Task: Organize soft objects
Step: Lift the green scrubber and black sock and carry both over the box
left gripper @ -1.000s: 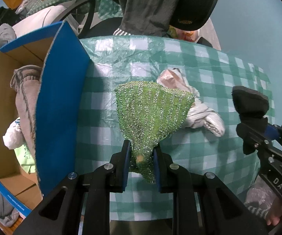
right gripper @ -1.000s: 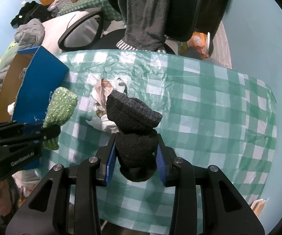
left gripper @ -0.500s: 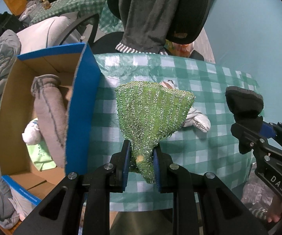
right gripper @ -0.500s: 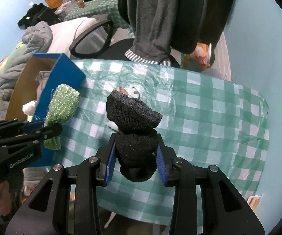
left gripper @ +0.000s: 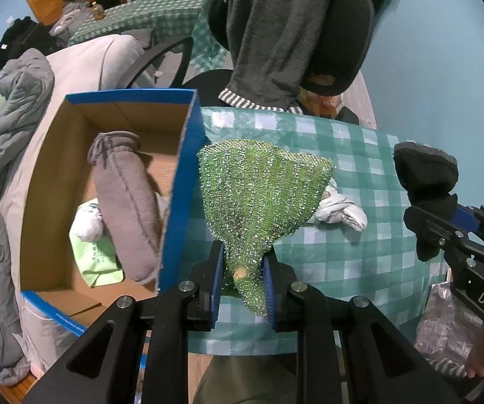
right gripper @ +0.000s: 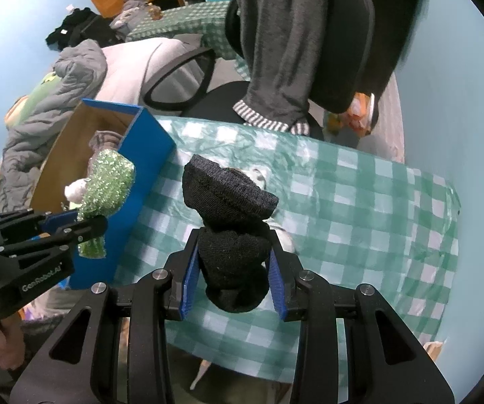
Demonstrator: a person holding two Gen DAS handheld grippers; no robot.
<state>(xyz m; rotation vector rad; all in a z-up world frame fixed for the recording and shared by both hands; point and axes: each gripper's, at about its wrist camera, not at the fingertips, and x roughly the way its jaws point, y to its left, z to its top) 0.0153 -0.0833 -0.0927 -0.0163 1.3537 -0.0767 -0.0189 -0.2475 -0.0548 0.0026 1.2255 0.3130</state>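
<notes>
Above the checked tablecloth (left gripper: 359,155), left gripper (left gripper: 242,279) is clamped on a sparkly green cloth (left gripper: 262,188), held just right of the blue cardboard box (left gripper: 181,188). Right gripper (right gripper: 231,269) is pinched on a bundled black sock (right gripper: 231,229), clear of the table. Box already holds a grey drawstring pouch (left gripper: 124,198). White crumpled cloth (left gripper: 339,210) lies on the tablecloth behind the green one.
</notes>
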